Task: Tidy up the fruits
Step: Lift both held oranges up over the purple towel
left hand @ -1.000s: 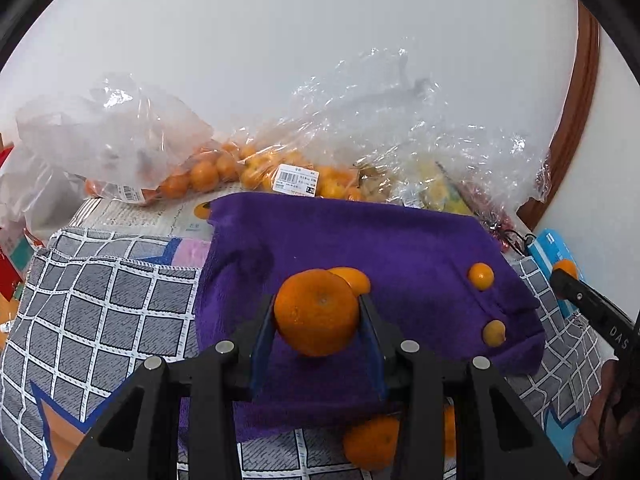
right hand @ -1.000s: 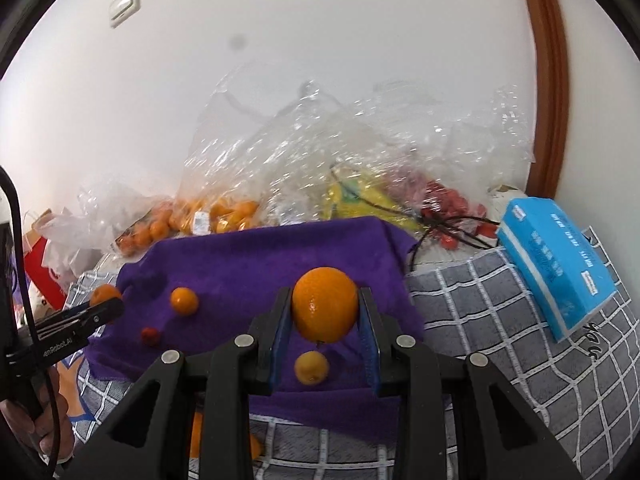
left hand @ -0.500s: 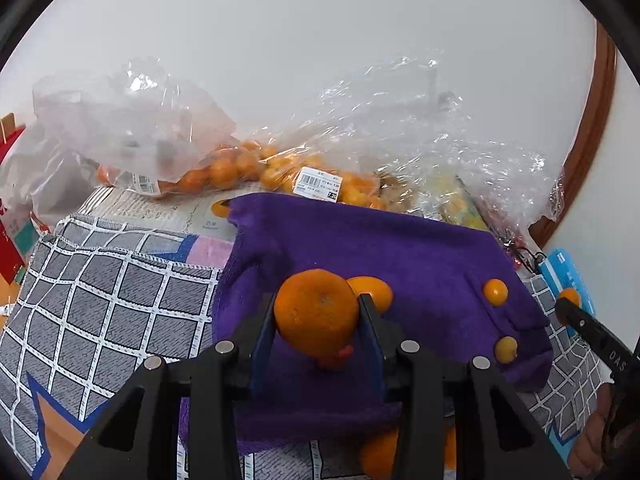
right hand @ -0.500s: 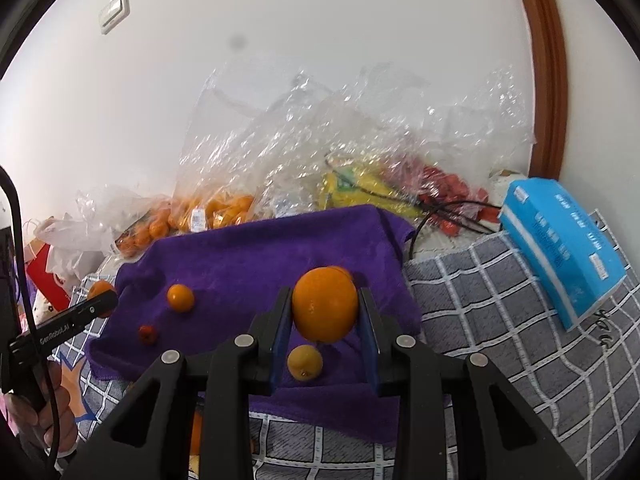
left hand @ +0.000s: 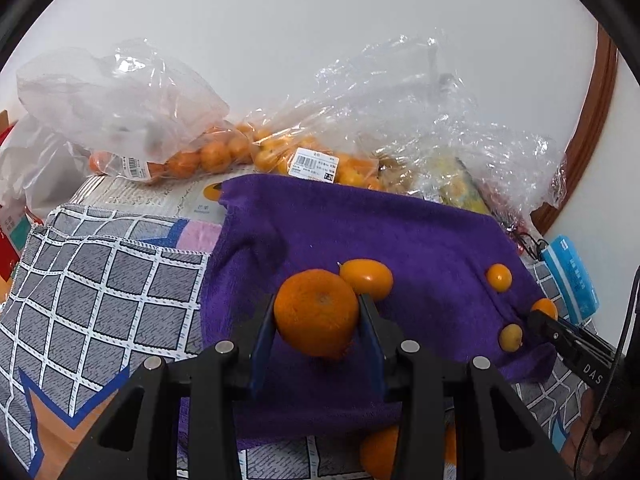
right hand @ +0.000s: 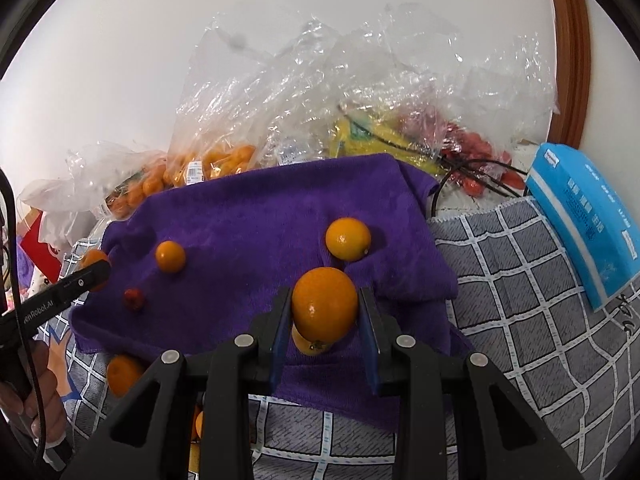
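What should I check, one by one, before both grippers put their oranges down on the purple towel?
1. Left gripper shut on its mandarin: ok.
2. Right gripper shut on its orange: ok.
3. Bare purple towel for a drop: ok.
4. Below right gripper: small yellow fruit directly under it: not ok.
5. Beside left gripper: oval fruit very near; touching or not: cannot tell.
6. Grippers apart: ok.

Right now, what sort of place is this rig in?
Likely a home, on a cloth-covered surface by a wall: shop-labelled fruit bags, a purple towel and a tissue pack.
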{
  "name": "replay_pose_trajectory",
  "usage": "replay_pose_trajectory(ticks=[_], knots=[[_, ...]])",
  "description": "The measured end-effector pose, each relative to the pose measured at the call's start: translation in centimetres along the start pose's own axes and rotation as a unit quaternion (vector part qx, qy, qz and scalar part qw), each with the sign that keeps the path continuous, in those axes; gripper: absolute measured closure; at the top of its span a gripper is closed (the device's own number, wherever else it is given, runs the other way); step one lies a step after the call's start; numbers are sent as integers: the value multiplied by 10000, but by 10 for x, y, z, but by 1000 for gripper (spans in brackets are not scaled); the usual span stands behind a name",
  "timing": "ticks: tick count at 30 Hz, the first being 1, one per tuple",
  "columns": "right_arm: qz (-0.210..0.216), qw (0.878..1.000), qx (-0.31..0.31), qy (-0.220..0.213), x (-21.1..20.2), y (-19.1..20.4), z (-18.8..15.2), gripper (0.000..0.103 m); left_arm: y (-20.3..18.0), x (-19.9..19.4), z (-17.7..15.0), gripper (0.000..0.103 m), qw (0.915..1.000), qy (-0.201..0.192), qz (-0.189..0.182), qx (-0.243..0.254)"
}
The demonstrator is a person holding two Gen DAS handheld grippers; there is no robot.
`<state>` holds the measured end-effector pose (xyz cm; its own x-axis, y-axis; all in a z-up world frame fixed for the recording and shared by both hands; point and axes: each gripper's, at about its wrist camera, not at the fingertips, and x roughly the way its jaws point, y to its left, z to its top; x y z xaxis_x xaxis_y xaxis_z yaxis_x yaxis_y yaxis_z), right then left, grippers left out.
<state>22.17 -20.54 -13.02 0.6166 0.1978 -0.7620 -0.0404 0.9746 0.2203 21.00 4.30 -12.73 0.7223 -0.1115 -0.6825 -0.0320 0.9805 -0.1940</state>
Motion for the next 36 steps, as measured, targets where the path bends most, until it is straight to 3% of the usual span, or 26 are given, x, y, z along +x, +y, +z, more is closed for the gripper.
replay_pose_trajectory(ticks=[14, 36], knots=[[-345, 9992, -6, 192, 8, -7, -2, 71, -14, 5, -5, 64, 9995, 182, -123, 240], [-538, 9981, -61, 311, 14, -11, -4, 71, -24, 16, -11, 64, 9978, 421, 23, 514]])
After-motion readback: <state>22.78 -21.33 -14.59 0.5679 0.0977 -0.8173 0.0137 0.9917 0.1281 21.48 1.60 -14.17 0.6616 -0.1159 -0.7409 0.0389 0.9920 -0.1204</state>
